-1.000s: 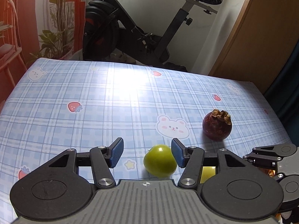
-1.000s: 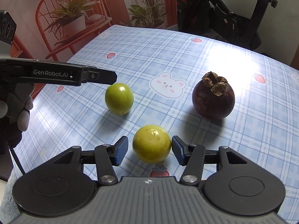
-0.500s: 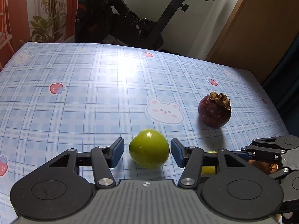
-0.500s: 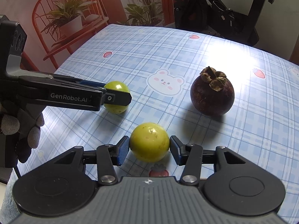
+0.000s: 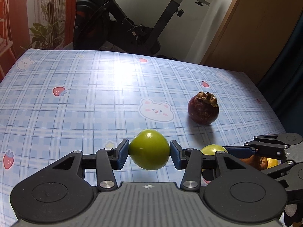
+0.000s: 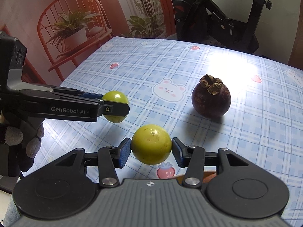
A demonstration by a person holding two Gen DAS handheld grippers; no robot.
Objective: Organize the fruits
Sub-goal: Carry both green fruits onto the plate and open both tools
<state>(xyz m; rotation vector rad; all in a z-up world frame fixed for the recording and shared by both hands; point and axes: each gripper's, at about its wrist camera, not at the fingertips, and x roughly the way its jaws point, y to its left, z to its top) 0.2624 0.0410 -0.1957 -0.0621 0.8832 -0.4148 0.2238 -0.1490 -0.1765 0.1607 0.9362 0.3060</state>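
Left gripper (image 5: 149, 154) clamped on a round, glossy green fruit (image 5: 149, 155), blue pads pressing both flanks, fruit apparently lifted just clear of the blue plaid, bear-and-strawberry-printed counter (image 5: 85, 94). Right gripper (image 6: 151, 152) likewise closed around a round yellow-green speckled fruit (image 6: 151, 144), pads tight against its sides, a shadow beneath hinting at a slight lift. Taking the dark purple, round mangosteen with its dry brown calyx (image 6: 211, 99) as landmark: resting free on the counter, upright, calyx on top, held by nothing. Yellow-green fruit sitting nearer the camera and to the left of the mangosteen, close but apart; green fruit farther left of the mangosteen, well apart from it. No long axis to mind on any of the three, all near-spherical. Right gripper judged the nearer of the two to the mangosteen, so any grouping beside it probably easiest from that side. Beyond the right gripper, in the left wrist view, a glimpse of brown and orange fruit, too hidden to identify. No bowl or tray visible, destination unclear.
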